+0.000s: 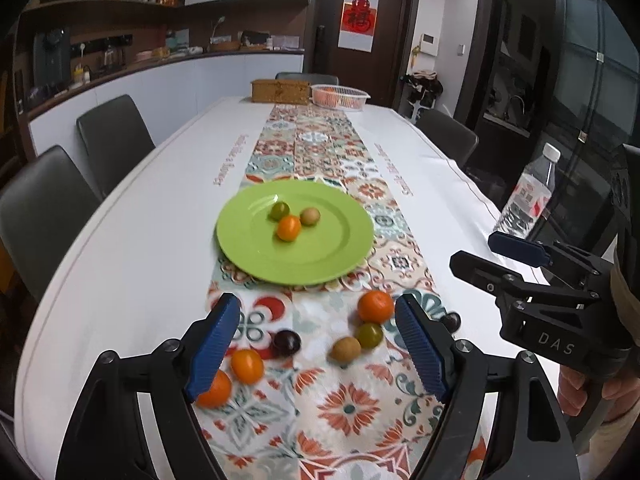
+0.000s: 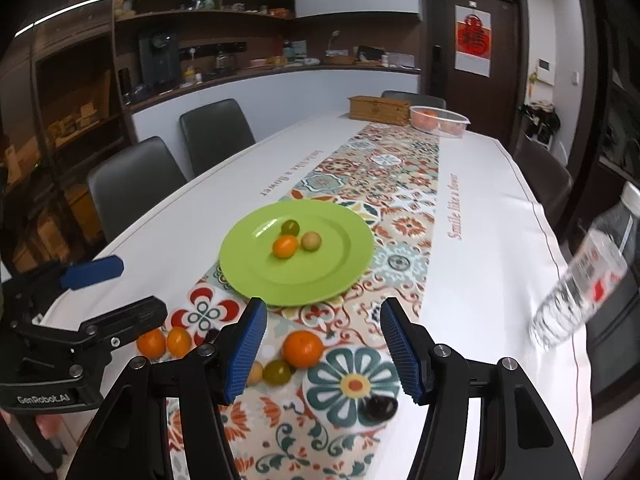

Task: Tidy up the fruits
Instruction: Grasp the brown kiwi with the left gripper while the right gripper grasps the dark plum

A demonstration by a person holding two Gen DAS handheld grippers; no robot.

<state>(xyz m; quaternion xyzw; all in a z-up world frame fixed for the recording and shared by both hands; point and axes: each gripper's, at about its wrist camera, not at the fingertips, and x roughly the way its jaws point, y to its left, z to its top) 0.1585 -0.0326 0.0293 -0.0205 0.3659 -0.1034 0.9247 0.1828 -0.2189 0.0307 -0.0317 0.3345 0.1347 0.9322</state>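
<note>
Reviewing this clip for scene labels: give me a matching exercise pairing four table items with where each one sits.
Things:
1. green plate
2. water bottle
3. wooden box
4. dark plum

Places:
A. far end of the table, beside the plastic basket
B. on the runner, off the plate
C. mid-table, holding three small fruits
D. near the table's right edge

Pairs: 1-C, 2-D, 3-A, 4-B

- surface (image 1: 132, 248) under white cloth, patterned runner (image 1: 320, 148) down its middle
- clear water bottle (image 1: 528, 192) upright at the right edge
- brown box (image 1: 280, 91) at far end, white basket (image 1: 340, 96) just beside it
- dark chairs (image 2: 132, 184) along both sides
- dark door (image 2: 472, 60) with red-and-white poster (image 2: 473, 40)
- cluttered counter and wall shelves (image 2: 200, 12) on the left
</note>
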